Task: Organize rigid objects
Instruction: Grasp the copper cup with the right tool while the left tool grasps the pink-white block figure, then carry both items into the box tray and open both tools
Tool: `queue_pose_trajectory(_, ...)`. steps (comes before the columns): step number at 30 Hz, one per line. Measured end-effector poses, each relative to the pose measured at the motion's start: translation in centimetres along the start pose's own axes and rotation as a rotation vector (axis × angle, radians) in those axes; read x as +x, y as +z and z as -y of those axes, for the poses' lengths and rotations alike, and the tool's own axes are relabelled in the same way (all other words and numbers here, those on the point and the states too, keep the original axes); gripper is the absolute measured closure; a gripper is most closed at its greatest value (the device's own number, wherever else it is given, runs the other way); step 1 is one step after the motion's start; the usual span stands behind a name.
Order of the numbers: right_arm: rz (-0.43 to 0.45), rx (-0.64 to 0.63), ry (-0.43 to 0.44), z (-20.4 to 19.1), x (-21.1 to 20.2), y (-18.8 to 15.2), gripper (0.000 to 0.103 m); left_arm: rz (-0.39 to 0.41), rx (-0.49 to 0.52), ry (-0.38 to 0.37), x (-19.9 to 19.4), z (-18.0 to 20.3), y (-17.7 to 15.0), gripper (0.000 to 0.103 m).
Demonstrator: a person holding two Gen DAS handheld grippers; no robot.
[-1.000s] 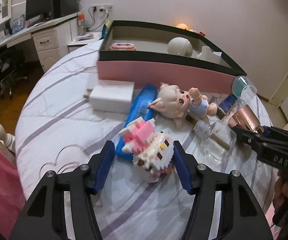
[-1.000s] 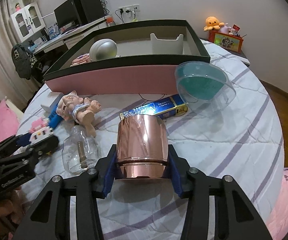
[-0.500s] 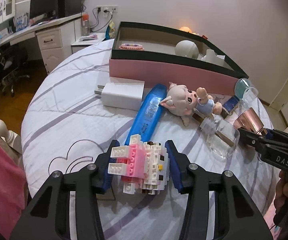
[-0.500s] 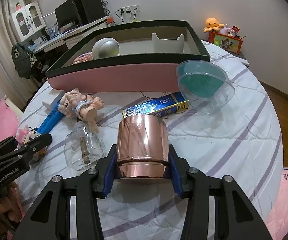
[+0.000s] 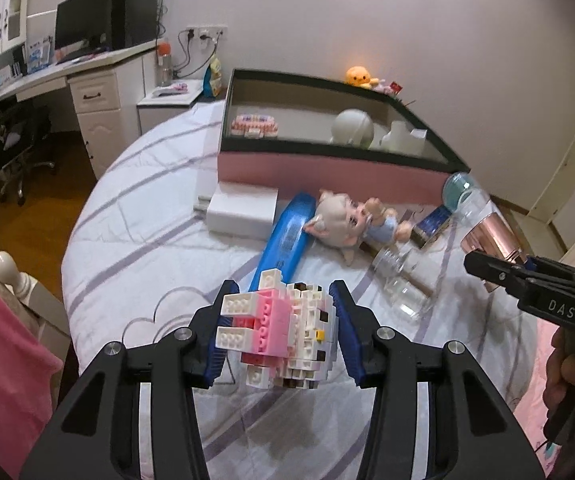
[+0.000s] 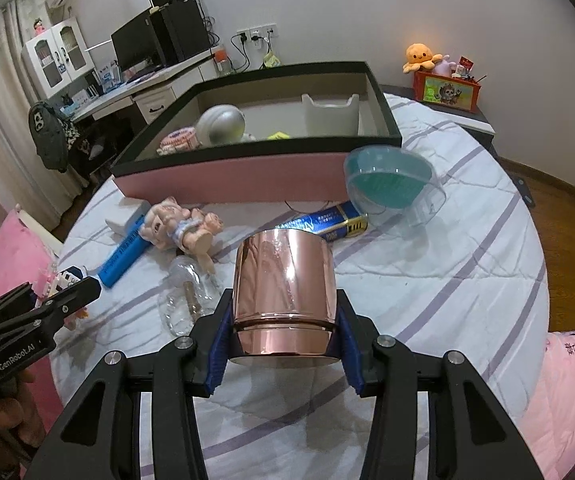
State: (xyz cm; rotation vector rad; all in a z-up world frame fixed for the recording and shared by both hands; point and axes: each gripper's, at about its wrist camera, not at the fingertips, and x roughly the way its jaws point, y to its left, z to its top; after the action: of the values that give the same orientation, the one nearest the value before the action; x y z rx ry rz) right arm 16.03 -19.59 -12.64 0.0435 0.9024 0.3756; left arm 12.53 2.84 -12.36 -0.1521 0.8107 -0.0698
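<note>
Above the bed's near edge: block figure (image 5: pixel 277 330) is clamped between the left gripper (image 5: pixel 279 336) fingers, clear of the bed (image 5: pixel 135 240).
Right gripper (image 6: pixel 283 336): fingers are closed on the copper cup (image 6: pixel 283 284), held above the bed's middle.
Step in hand: both are judged bound for the box (image 5: pixel 327 168) at the far edge; each should be lifted over its pink wall and set down level.
Cup axis: tilted, closed end toward the camera.

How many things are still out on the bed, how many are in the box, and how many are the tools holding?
On the bed: 6 (white block, blue case, pig doll, glass bottle, blue foil box, teal-lidded tub)
In the box: 3 (bead ring, grey ball, white holder)
Held: 2 (brick cat, copper cup)
Total: 11
</note>
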Motion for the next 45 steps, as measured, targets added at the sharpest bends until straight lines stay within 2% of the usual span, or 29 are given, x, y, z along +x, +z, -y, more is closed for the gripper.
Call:
queue_pose_trajectory(5, 0.039, -0.010, 0.010, -0.4, -1.3, 1.3, 0.056, 0.046, 0.015, -0.010, -1.0, 0.3, 2.0, 0.056)
queue_pose_trajectory(10, 0.087, -0.036, 0.005, -0.7, -2.2, 4.1, 0.056, 0.094, 0.042, -0.021, -1.0, 0.8, 5.1, 0.056)
queue_pose_trajectory(20, 0.176, -0.077, -0.009, -0.7, -1.5, 12.1, 0.056, 0.166, 0.072, -0.050, 1.4, 0.8, 13.5, 0.056)
queue_pose_trajectory(23, 0.179, -0.075, -0.009, -0.4, -0.2, 14.5, 0.056, 0.159, 0.077, -0.059, 3.5, 0.9, 16.0, 0.056)
queue_pose_trajectory(28, 0.144, -0.067, -0.010, 0.2, 3.3, 17.4, 0.056, 0.095, 0.079, -0.064, 8.8, 1.0, 18.9, 0.056)
queue_pose_trajectory(33, 0.082, -0.048, -0.020, 1.2, 7.1, 18.8, 0.056, 0.055, 0.081, -0.052, 12.6, 0.9, 20.4, 0.056)
queue_pose_trajectory(42, 0.006, -0.026, -0.033, 2.4, 10.7, 19.2, 0.055, -0.001, 0.087, -0.036, 15.8, 1.2, 21.0, 0.055)
queue_pose_trajectory(44, -0.005, -0.025, -0.033, 2.4, 10.9, 19.1, 0.055, -0.008, 0.091, -0.018, 15.7, 1.3, 20.7, 0.052)
queue_pose_trajectory(45, -0.005, -0.024, -0.033, 2.4, 10.9, 18.9, 0.055, -0.007, 0.091, -0.010, 15.7, 1.3, 20.6, 0.041)
